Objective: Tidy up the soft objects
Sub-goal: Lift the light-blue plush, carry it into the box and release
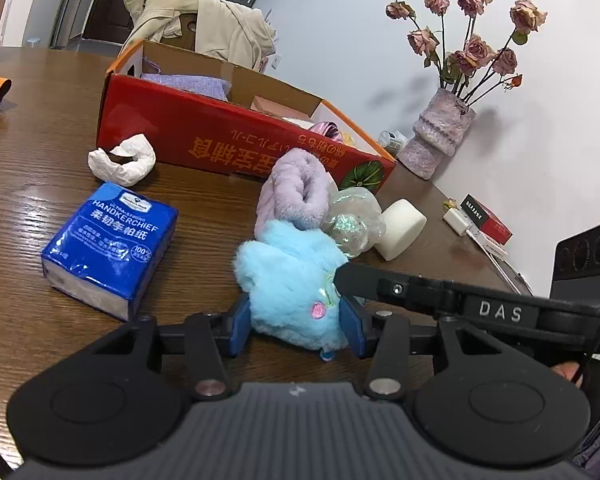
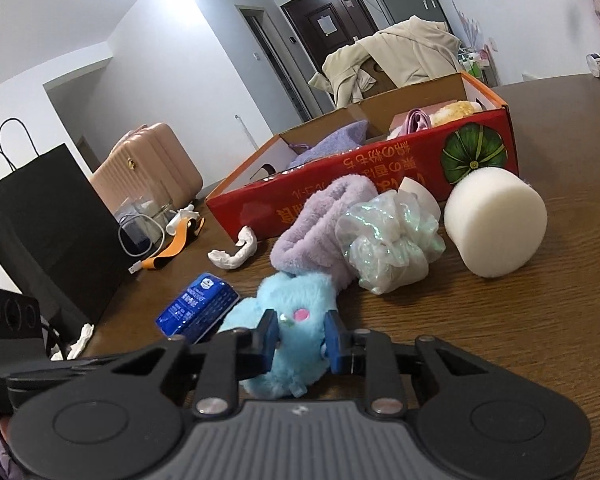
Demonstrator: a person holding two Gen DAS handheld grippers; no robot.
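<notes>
A fluffy light blue plush [image 1: 288, 280] lies on the wooden table [image 1: 40, 168]. My left gripper [image 1: 296, 320] has its blue pads against both sides of the plush. My right gripper [image 2: 302, 340] also has its pads on both sides of the same plush [image 2: 296, 320]. Behind it lie a lilac fuzzy sock [image 1: 296, 188], an iridescent mesh scrunchie [image 1: 352, 220] and a white foam cylinder [image 1: 404, 228]. A red cardboard box [image 1: 228, 136] behind them holds a purple cloth [image 1: 188, 82] and other soft items.
A blue handkerchief tissue pack [image 1: 108, 248] and a crumpled white tissue [image 1: 124, 160] lie to the left. A vase of dried roses [image 1: 440, 132] stands by the wall. A black paper bag [image 2: 52, 232], cable and orange strap [image 2: 176, 248] sit at the table's far side.
</notes>
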